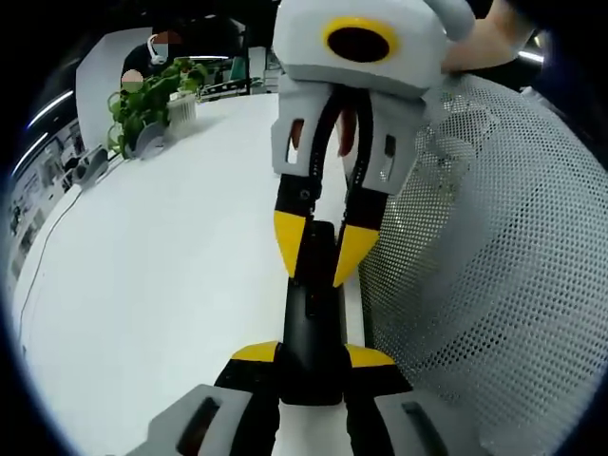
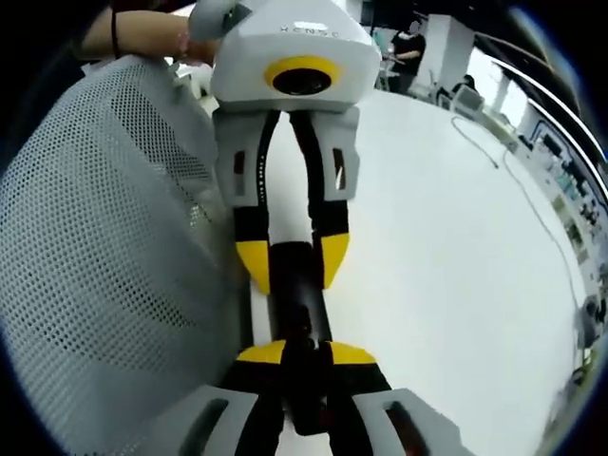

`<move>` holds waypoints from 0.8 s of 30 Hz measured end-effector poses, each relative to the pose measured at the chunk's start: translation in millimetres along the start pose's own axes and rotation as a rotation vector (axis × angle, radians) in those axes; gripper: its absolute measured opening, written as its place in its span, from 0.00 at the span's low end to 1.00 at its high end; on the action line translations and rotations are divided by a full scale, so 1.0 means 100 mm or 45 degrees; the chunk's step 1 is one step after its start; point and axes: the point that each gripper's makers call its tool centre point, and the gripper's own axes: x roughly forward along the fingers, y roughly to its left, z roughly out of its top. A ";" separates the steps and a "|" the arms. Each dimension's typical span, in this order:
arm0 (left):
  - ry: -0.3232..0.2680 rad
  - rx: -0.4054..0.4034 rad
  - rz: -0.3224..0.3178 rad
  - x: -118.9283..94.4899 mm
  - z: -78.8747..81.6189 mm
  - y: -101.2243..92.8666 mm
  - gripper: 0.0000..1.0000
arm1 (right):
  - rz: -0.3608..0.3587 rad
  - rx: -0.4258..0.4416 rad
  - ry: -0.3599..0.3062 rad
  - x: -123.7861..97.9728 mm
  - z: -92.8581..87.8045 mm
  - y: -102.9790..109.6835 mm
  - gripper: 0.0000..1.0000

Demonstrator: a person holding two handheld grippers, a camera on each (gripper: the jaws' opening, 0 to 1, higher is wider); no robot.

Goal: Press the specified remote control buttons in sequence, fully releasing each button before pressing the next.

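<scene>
A long black remote (image 1: pixel 313 328) lies lengthwise between both grippers, above a white table (image 1: pixel 161 285). My left gripper (image 1: pixel 313 355) is shut on its near end, one yellow tip on each side edge. From the top of the left gripper view, my right gripper (image 1: pixel 318 271) points down at the remote's far part, its tips nearly together and set on the remote's face. In the right gripper view, the right gripper (image 2: pixel 306 353) has its jaws close together over the remote (image 2: pixel 296 285), and the left gripper (image 2: pixel 294 271) clamps it from the far side. The buttons are too dark to make out.
A large white perforated mesh surface (image 1: pixel 494 247) stands right beside the remote, also visible as the mesh (image 2: pixel 104 247). A potted plant (image 1: pixel 142 104) sits at the table's far edge. A thin cable (image 2: pixel 494 152) runs across the table. A person's hand (image 2: pixel 152 38) holds a gripper.
</scene>
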 end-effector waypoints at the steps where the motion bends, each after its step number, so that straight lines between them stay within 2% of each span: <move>1: 0.001 0.000 0.000 0.00 0.00 0.00 0.25 | 0.007 0.005 0.009 0.00 -0.03 0.00 0.18; 7: 0.002 0.005 0.002 0.00 0.00 0.00 0.25 | 0.002 0.038 0.004 -0.03 -0.09 -0.03 0.22; 19: 0.010 0.015 0.005 0.00 0.00 0.00 0.25 | 0.017 0.046 0.037 -0.05 -0.29 -0.04 0.22; 24: 0.028 0.028 0.009 0.00 0.00 -0.01 0.25 | 0.002 0.040 0.045 -0.02 -0.28 -0.03 0.23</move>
